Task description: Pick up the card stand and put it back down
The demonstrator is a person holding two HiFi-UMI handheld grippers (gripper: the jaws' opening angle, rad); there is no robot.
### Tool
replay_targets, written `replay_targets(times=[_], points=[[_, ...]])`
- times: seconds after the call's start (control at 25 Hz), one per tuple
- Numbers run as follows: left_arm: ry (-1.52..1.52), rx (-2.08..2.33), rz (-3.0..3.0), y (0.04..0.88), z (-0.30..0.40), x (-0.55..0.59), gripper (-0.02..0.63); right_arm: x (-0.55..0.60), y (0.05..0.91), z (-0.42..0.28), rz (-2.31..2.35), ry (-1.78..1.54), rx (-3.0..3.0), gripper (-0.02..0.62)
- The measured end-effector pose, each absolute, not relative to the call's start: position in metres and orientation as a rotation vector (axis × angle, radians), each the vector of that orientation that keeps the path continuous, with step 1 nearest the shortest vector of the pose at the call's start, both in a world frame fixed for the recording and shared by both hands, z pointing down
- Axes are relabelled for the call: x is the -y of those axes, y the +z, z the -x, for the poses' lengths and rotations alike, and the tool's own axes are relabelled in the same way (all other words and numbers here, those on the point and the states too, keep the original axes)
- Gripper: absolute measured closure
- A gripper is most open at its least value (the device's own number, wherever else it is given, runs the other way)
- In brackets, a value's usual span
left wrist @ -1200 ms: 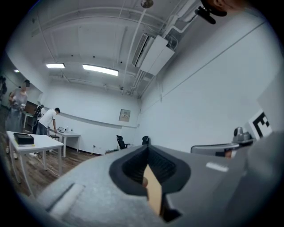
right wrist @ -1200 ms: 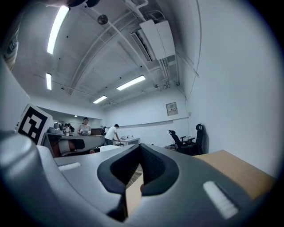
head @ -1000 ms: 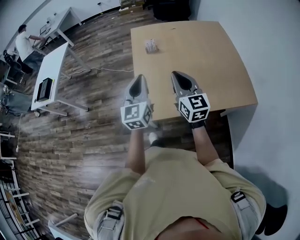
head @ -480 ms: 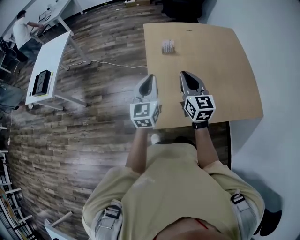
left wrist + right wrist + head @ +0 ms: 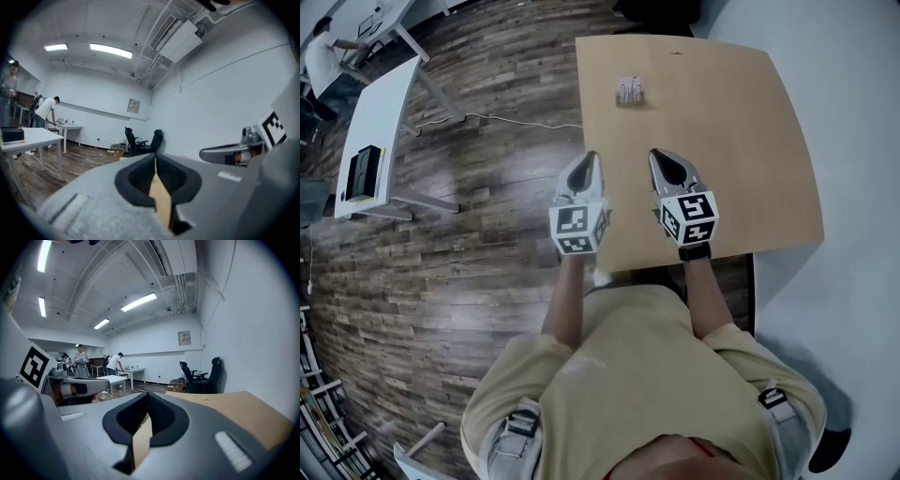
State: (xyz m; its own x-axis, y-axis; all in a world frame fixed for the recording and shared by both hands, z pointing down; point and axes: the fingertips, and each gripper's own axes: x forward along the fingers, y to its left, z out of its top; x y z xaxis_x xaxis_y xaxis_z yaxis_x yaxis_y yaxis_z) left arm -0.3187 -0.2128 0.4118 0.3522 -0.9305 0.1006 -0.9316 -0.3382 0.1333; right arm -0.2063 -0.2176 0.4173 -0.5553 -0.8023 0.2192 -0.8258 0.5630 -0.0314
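Observation:
The card stand [image 5: 630,90], a small pale holder with cards in it, stands on the far part of the wooden table [image 5: 741,122], near its left side. Both grippers hover side by side over the table's near half, well short of the stand. My left gripper [image 5: 591,157] is at the table's left edge, with its jaws shut and nothing between them [image 5: 155,161]. To its right, my right gripper [image 5: 665,157] is also shut and empty [image 5: 148,399]. Neither gripper view shows the stand.
A white desk [image 5: 380,131] with a black box [image 5: 362,172] stands on the wood floor to the left, and a cable [image 5: 506,120] lies between it and the table. A person [image 5: 323,56] works at a far desk. Office chairs [image 5: 140,140] stand at the back wall.
The head view has swung a little, so the table and stand sit differently in frame. Both grippers stay shut and side by side. The stand keeps its place on the table.

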Motion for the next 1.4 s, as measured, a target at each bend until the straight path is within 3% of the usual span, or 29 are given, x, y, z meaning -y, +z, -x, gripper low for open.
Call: replay_targets(times=[0.68, 0.88, 1.08, 1.4], points=[[0.417, 1.482, -2.426, 0.546, 0.331, 0.359, 0.602, 0.355, 0.514, 0.187, -1.25, 0.392, 2.571, 0.592], [0.412, 1.409, -2.415, 0.576, 0.343, 0.411, 0.52, 0.39, 0.55, 0.181, -1.222, 0.48, 2.548, 0.592], [0.374, 1.263, -2.544, 0.587, 0.337, 0.457, 0.48, 0.422, 0.574, 0.173, -1.239, 0.599, 2.557, 0.592], [0.507, 0.994, -2.66, 0.63, 0.314, 0.521, 0.37, 0.468, 0.612, 0.154, -1.3, 0.729, 2.555, 0.592]])
